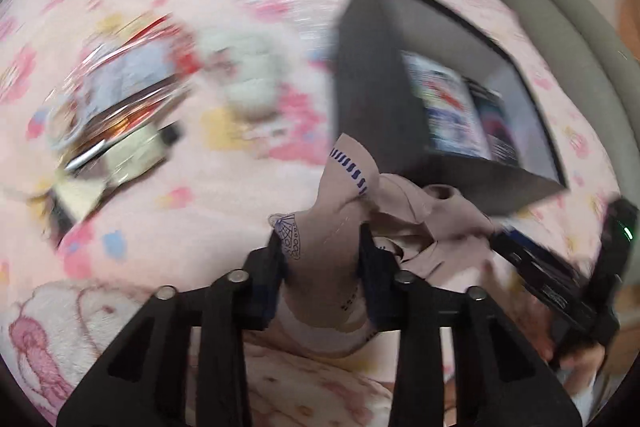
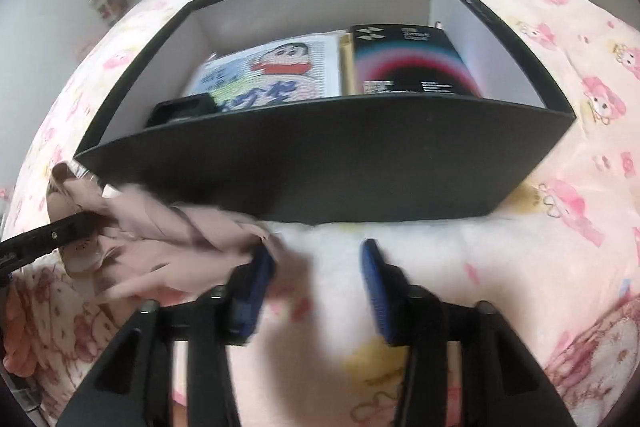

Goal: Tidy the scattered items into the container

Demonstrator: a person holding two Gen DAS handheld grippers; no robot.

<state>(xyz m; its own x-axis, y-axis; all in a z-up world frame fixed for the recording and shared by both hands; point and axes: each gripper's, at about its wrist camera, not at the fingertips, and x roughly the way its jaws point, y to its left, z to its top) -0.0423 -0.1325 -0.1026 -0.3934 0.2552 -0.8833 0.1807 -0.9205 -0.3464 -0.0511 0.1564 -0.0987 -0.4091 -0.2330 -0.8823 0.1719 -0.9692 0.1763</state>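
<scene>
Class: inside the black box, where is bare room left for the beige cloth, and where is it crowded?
Box: free floor seems left along the far wall, behind the cartoon pack and dark carton. Crowded at the near wall, where those two and a black item lie.

The left gripper is showing black plastic arms with long cut-out slots and four round silver screws in a row. Its two fingers are looking black with dark blue pads. The right gripper is showing the same black arms and slots, just below the black box. Its pads are shining bright blue, and its screws are looking dark.
</scene>
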